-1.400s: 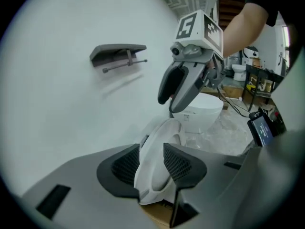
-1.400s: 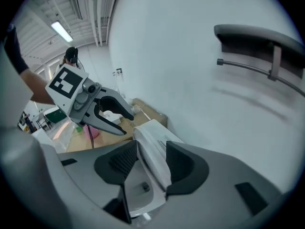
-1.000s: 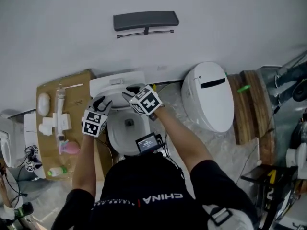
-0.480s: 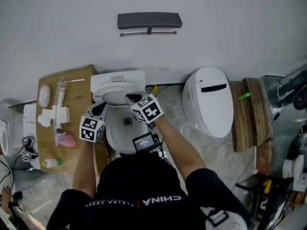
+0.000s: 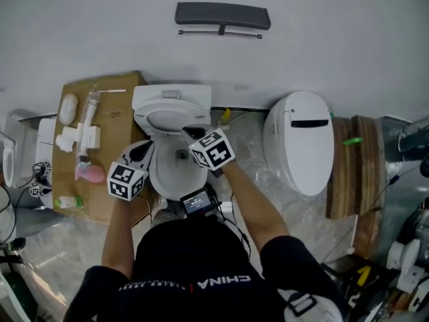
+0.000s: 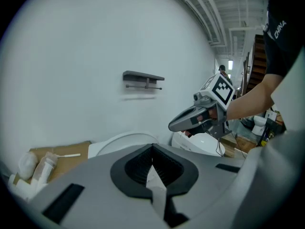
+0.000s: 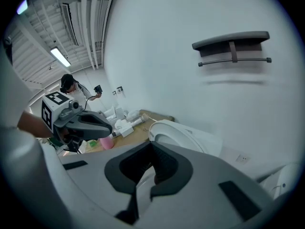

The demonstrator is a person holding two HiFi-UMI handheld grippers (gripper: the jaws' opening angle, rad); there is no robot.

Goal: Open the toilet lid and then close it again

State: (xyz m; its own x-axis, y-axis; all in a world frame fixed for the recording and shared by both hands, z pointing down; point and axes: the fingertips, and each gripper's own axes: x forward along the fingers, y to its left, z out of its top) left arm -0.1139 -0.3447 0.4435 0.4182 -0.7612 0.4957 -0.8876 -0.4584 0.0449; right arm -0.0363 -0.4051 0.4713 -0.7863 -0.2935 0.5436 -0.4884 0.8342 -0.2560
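The white toilet stands against the wall with its lid raised and leaning back on the tank. The bowl is uncovered. My left gripper hovers over the bowl's left rim, jaws shut on nothing. My right gripper hangs over the bowl's back right, just in front of the lid, and is also shut and empty. In the left gripper view the shut jaws point at the lid, with the right gripper ahead to the right. The right gripper view shows its shut jaws below the lid.
A second white toilet lies to the right, with wooden planks beyond it. A cardboard sheet with bottles and white fittings covers the floor on the left. A dark shelf hangs on the wall above.
Both grippers have drawn back from the raised lid towards the front of the bowl. The lid stays up against the tank.
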